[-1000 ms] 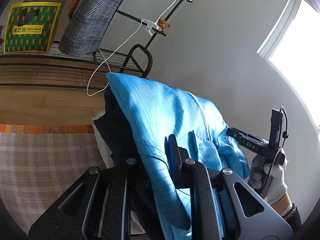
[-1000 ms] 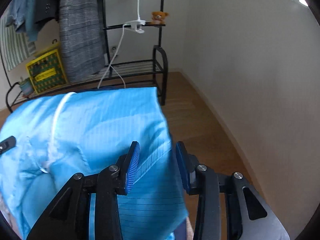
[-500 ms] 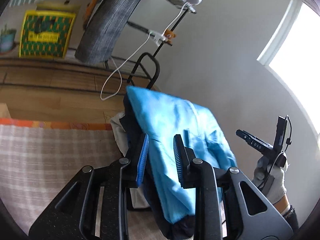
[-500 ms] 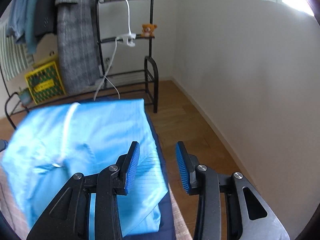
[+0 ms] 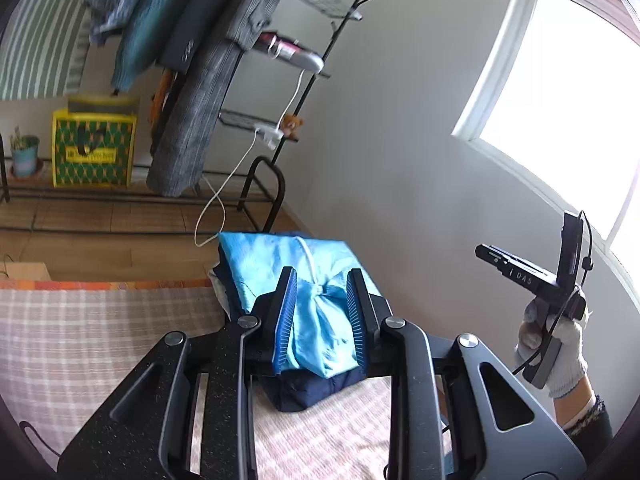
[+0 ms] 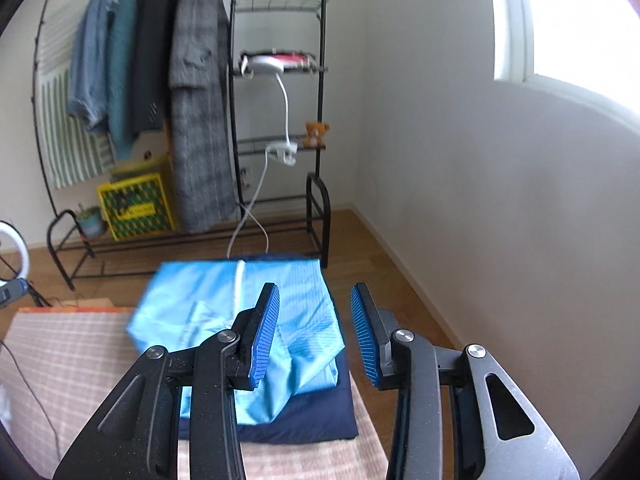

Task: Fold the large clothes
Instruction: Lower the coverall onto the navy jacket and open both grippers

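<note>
A folded light blue garment (image 5: pixel 280 260) lies on top of a folded navy garment (image 5: pixel 308 390) at the far end of the checked bed cover (image 5: pixel 100 344). It also shows in the right wrist view (image 6: pixel 224 300), with the navy piece (image 6: pixel 320 412) under it. My left gripper (image 5: pixel 320 320) is open and raised above the stack, touching nothing. My right gripper (image 6: pixel 314 336) is open and empty, held above and back from the stack. The right gripper and its gloved hand (image 5: pixel 560 344) also show at the right of the left wrist view.
A black metal clothes rack (image 6: pixel 276 128) with hanging coats stands beyond the bed, with a yellow crate (image 6: pixel 136 204) and a plant pot (image 6: pixel 90 220) on its lower shelf. A white wall (image 6: pixel 480 200) runs close along the right. A ring light (image 6: pixel 12 256) stands at left.
Both grippers let go of the blue garment and pulled back and up. The garment has dropped from held up to lying folded on the navy piece.
</note>
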Demonstrator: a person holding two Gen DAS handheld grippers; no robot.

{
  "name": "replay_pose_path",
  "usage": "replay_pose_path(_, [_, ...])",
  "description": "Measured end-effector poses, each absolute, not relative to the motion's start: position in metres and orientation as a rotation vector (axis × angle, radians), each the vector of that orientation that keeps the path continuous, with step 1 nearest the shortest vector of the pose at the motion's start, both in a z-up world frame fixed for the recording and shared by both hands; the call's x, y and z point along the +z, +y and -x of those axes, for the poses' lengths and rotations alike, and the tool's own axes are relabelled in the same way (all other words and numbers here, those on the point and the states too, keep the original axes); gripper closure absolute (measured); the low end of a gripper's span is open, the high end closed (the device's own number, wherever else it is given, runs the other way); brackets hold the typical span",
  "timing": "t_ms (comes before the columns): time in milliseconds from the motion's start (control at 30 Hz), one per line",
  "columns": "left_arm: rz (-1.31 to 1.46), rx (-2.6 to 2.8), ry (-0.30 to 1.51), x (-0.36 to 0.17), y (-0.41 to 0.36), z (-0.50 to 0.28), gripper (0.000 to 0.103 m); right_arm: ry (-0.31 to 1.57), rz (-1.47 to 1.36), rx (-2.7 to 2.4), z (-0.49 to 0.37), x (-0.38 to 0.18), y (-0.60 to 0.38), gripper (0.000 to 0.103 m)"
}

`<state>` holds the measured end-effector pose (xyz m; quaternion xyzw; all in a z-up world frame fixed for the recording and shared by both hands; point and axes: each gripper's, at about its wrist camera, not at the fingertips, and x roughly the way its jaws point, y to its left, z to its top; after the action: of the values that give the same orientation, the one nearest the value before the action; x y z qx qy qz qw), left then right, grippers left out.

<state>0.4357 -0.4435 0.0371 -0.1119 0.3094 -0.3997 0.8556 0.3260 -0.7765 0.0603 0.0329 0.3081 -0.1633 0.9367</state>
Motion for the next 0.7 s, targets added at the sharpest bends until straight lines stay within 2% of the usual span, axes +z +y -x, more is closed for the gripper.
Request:
replay_pose_path(333, [0.166, -0.876, 0.569, 0.107, -0.39, -0.346, 0.079, 0.542, -0.073, -0.314, -0.245, 0.135, -0.719, 0.067])
replay_pose_path(700, [0.034, -0.9, 0.491, 0.143, -0.341, -0.228, 0.076, 0.508, -0.09, -0.264, -0.17, 0.167, -0.656, 0.067])
